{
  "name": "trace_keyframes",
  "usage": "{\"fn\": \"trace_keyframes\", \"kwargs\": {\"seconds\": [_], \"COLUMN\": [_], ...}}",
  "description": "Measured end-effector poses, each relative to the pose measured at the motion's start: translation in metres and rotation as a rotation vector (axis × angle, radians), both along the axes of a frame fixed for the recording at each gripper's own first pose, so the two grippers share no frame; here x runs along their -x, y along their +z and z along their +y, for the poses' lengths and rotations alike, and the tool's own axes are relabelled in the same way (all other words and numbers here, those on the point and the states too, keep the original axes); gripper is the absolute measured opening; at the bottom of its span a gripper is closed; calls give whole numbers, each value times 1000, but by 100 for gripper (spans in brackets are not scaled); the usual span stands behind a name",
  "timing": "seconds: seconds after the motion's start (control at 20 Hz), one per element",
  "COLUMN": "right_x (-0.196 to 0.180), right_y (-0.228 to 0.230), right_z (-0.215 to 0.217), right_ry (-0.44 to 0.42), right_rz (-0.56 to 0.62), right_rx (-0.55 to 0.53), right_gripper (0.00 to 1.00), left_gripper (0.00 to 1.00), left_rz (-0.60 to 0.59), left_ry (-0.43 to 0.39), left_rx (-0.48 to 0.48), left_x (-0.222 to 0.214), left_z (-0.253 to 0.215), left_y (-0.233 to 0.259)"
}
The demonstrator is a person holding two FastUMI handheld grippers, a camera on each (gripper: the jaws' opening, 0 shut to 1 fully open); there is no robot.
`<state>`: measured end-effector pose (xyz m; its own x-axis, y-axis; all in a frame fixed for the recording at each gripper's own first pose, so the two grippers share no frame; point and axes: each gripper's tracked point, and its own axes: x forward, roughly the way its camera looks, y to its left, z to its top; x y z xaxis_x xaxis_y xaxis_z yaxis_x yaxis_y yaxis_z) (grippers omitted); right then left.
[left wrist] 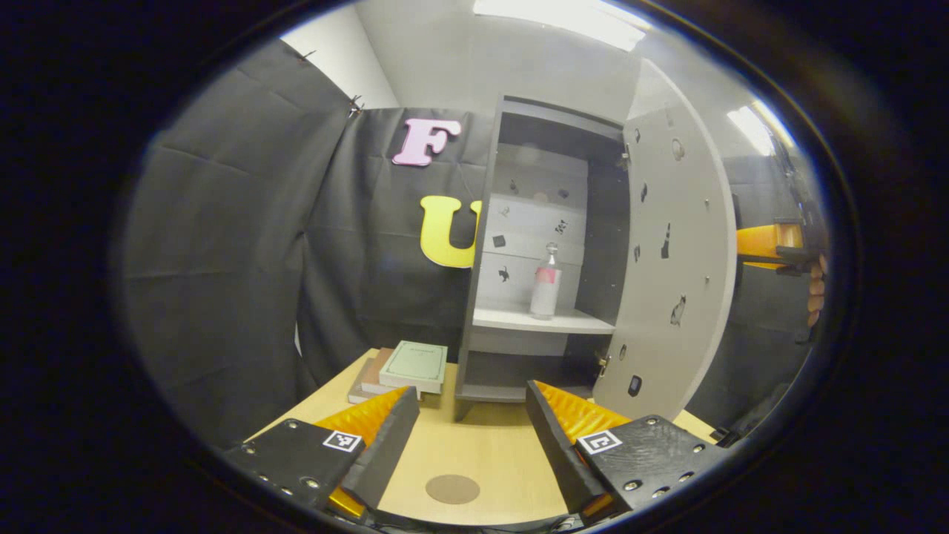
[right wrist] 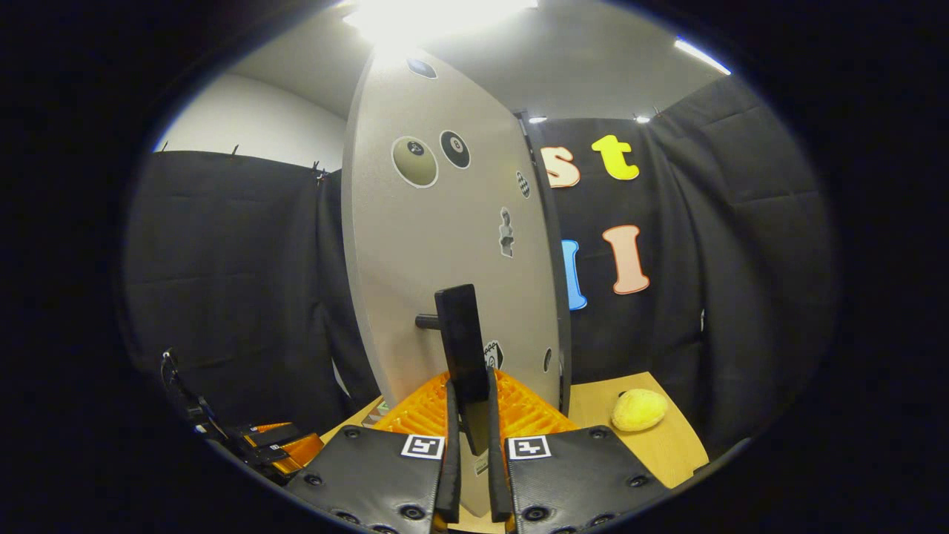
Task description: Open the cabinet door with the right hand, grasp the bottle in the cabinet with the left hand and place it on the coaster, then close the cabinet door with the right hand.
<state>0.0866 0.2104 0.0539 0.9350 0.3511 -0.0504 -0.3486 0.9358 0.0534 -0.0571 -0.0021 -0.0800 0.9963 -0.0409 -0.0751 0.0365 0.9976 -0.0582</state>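
A grey cabinet (left wrist: 482, 245) stands on the wooden table with its door (left wrist: 671, 282) swung wide open to the right. On its middle shelf stands a clear bottle (left wrist: 546, 283) with a pink label, upright. A round brown coaster (left wrist: 452, 489) lies on the table between the fingers of my left gripper (left wrist: 467, 430), which is open and well short of the cabinet. In the right gripper view my right gripper (right wrist: 468, 415) is shut on the door's dark bar handle (right wrist: 461, 348). The door (right wrist: 452, 245) fills the middle of that view.
A stack of books (left wrist: 404, 368) lies on the table left of the cabinet. A yellow plush-like object (right wrist: 639, 409) rests on the table right of the door. The other gripper and a hand (left wrist: 815, 285) show beyond the door's edge. My left gripper's body (right wrist: 270, 443) appears low left.
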Motion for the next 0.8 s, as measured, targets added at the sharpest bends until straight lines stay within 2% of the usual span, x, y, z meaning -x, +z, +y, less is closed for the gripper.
{"fn": "trace_keyframes", "kwargs": {"seconds": [0.05, 0.25, 0.3, 0.35, 0.4, 0.5, 0.55, 0.6, 0.8], "right_x": [-1, 0, -10, -6, -7, -7, -7, -6, -7], "right_y": [0, 0, -1, 2, 4, 4, 3, 3, 5], "right_z": [-4, -15, -19, -27, -33, -36, -36, -37, -49], "right_ry": [-16, -42, -65, -91, -105, -128, -136, -148, -212], "right_rz": [0, -6, -16, -26, -36, -36, -34, -31, -32], "right_rx": [2, 12, 28, 35, 48, 39, 28, 16, -3], "right_gripper": [17, 15, 13, 5, 3, 7, 6, 6, 7], "left_gripper": [89, 89, 89, 89, 86, 94, 94, 89, 90], "left_rz": [4, 18, 19, 19, 19, 18, 19, 20, 29], "left_ry": [-10, -47, -56, -64, -74, -87, -90, -93, -113], "left_rx": [-1, 5, 8, 9, 8, 0, -3, -5, -8], "left_x": [-3, -8, -8, -8, -10, -17, -19, -20, -27], "left_z": [-3, -17, -18, -19, -23, -33, -35, -35, -38], "left_y": [-3, -9, -10, -10, -10, -11, -10, -11, -13]}}
